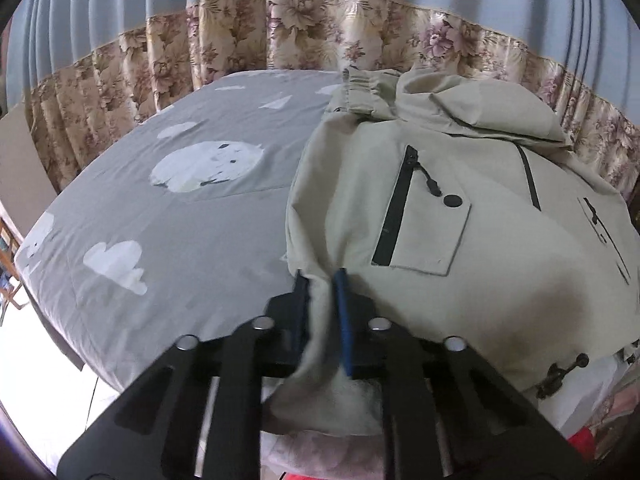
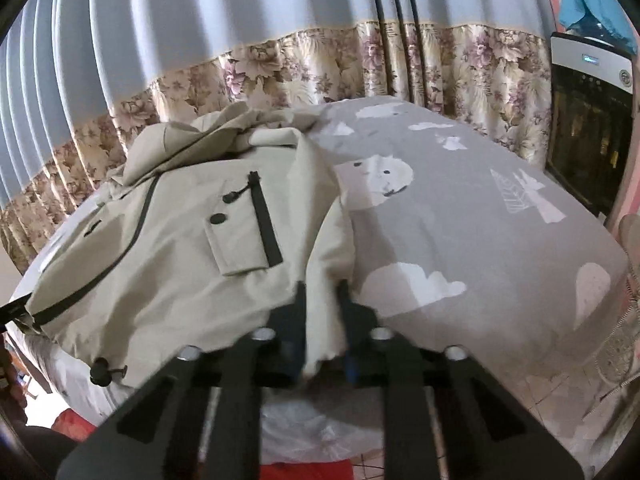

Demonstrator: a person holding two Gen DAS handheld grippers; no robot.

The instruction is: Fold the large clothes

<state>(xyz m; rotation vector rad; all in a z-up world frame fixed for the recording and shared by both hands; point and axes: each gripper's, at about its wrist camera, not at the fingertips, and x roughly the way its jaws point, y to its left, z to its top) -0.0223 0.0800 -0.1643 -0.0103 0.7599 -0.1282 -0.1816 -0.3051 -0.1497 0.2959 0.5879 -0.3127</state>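
Note:
A beige hooded jacket [image 1: 460, 208] with black zips lies on a bed with a grey cloud-print sheet [image 1: 160, 216]. In the left wrist view it fills the right half. My left gripper [image 1: 322, 280] is shut on the jacket's near left hem corner, with fabric bunched between the fingers. In the right wrist view the jacket [image 2: 168, 240] lies at the left on the sheet [image 2: 480, 240]. My right gripper [image 2: 322, 290] is shut on the jacket's near right hem corner. The hood lies at the far end.
Blue and floral curtains [image 1: 280, 40] hang behind the bed. A black and white appliance [image 2: 588, 120] stands at the far right. Something red [image 2: 296, 472] and white plastic sit below the bed's near edge.

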